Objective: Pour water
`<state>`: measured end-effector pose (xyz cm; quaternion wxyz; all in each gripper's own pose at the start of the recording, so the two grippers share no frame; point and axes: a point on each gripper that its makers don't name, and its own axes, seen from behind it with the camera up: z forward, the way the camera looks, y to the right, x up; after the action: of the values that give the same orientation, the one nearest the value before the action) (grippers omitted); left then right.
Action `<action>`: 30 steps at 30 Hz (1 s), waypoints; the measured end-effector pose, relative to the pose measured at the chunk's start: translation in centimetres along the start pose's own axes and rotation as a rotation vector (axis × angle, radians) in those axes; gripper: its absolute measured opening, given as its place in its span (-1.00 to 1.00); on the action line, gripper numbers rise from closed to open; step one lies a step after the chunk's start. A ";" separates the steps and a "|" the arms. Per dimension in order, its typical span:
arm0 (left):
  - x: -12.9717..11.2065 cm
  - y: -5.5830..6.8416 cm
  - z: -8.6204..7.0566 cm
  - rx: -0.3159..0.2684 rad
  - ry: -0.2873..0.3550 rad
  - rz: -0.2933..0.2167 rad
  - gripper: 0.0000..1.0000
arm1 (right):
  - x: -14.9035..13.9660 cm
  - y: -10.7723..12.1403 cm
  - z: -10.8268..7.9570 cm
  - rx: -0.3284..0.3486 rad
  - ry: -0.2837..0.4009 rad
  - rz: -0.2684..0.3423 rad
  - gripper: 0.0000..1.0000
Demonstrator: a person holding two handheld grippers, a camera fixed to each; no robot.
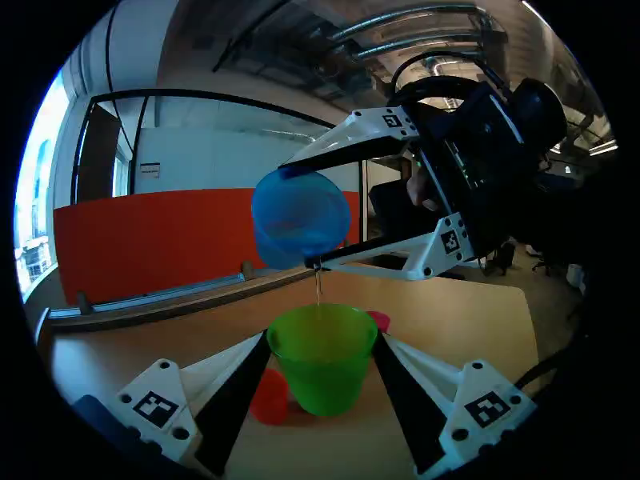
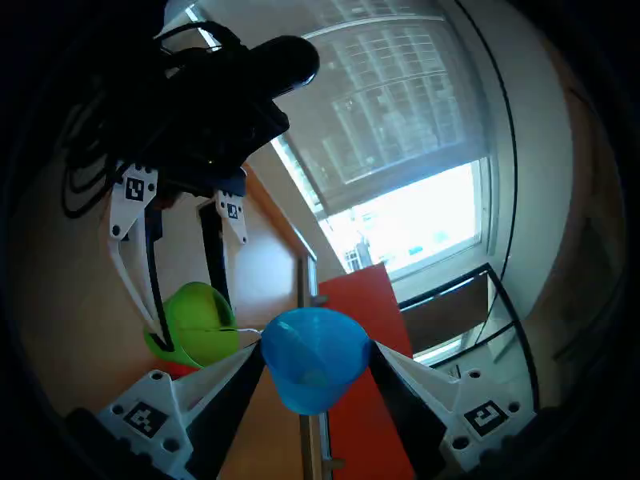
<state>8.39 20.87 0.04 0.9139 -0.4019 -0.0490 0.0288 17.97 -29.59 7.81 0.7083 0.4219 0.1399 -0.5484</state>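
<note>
A thin stream of water (image 1: 318, 288) is falling from the tilted blue cup (image 1: 300, 218) into the green cup (image 1: 322, 364) just below it. The right gripper (image 1: 296, 216) is holding the blue cup, its fingers pressing on both sides. The left gripper (image 1: 320, 342) is clamping the green cup, which is standing upright on the worktop (image 1: 472, 320). A red cup (image 1: 270, 398) is sitting just beside the green one, and a pink cup (image 1: 381, 320) is sitting behind it.
</note>
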 end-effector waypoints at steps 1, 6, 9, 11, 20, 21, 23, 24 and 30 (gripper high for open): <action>0.0 0.0 0.0 0.000 0.000 0.000 0.78 | 0.0 0.0 0.0 0.000 -0.001 -0.002 0.88; -0.1 0.1 0.0 0.000 0.002 0.001 0.78 | 0.0 0.1 0.0 0.000 -0.002 -0.011 0.87; 0.0 0.1 0.0 -0.001 0.005 0.003 0.78 | 0.0 0.1 0.1 -0.001 -0.001 -0.015 0.87; 0.0 0.1 0.0 0.001 0.005 0.005 0.78 | 0.1 0.2 0.2 -0.002 -0.001 -0.018 0.87; -0.1 0.1 0.0 0.001 0.005 0.008 0.78 | 0.1 0.1 0.4 0.002 0.002 -0.030 0.87; 0.0 0.1 0.0 0.001 0.006 0.008 0.78 | 0.0 0.1 0.4 0.003 0.001 -0.031 0.87; 0.0 0.1 0.0 0.001 0.006 0.009 0.78 | 0.0 0.1 0.4 0.004 0.001 -0.034 0.88; 0.0 0.1 0.0 0.001 0.007 0.009 0.78 | 0.0 0.1 0.4 0.004 0.000 -0.036 0.87; 0.1 0.1 0.1 -0.001 0.008 0.008 0.78 | 0.1 0.2 0.6 0.001 0.000 -0.045 0.87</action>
<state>8.43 20.98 0.01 0.9139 -0.4025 -0.0437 0.0310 18.02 -30.09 8.14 0.6955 0.4193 0.1490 -0.5641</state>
